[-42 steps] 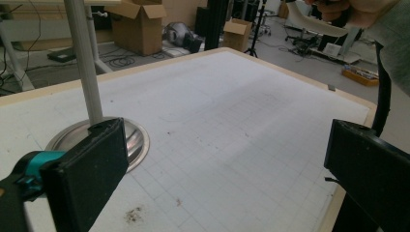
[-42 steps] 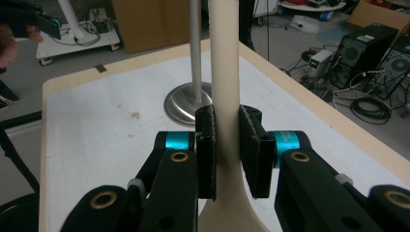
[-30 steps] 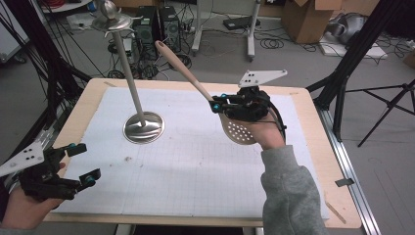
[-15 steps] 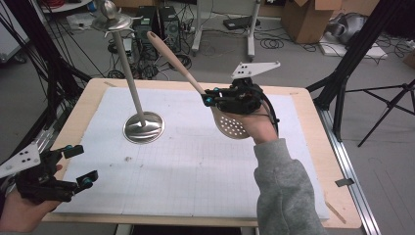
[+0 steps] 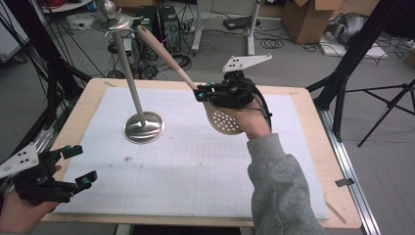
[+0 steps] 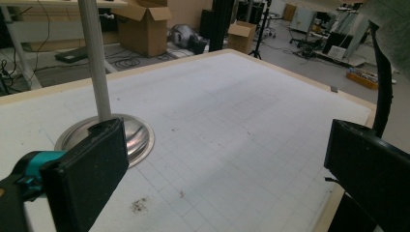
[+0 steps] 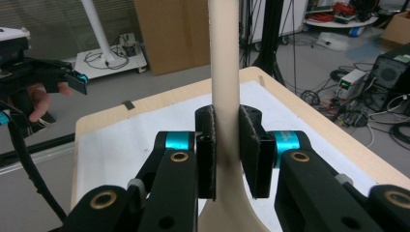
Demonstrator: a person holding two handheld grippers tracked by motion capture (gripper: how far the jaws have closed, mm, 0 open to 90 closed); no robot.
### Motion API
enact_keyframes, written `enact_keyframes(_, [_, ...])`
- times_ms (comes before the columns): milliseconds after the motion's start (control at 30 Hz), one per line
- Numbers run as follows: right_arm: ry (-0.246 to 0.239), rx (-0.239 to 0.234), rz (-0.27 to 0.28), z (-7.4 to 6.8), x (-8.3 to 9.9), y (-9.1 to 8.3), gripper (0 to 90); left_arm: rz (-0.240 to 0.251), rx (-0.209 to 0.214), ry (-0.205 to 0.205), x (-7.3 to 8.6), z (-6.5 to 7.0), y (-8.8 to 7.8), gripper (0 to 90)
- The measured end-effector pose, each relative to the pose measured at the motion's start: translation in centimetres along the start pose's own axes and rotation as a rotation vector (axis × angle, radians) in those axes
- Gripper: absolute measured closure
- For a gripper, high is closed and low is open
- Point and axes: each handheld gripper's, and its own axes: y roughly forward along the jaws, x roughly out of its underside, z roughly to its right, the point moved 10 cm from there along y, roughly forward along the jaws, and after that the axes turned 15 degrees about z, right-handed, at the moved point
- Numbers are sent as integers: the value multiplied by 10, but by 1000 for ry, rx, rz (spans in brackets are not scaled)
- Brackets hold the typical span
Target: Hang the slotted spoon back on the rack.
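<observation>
- R gripper (image 7: 226, 150): fingers (image 7: 205, 145) pinching spoon (image 5: 222, 117) at neck, just above bowl; grip low prob. so long handle stays free to aim.
- Spoon: slotted, beige; held in air over table (image 5: 303, 147) far side, bowl down by hand, handle slanting up-left, tip near stand (image 5: 128, 73) top. Looks set for hanging on hook there; judgement only.
- Stand: metal pole w/ round base on white mat (image 5: 195, 166), leaning in high view.
- L gripper (image 5: 78, 166): fingers spread, empty, parked at near-left table edge, clear of the work.
</observation>
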Motion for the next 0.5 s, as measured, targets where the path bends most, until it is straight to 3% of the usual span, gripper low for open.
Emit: enact_keyframes(500, [18, -7, -2, 0, 2, 12, 780, 4, -5, -3, -1, 0, -3, 24])
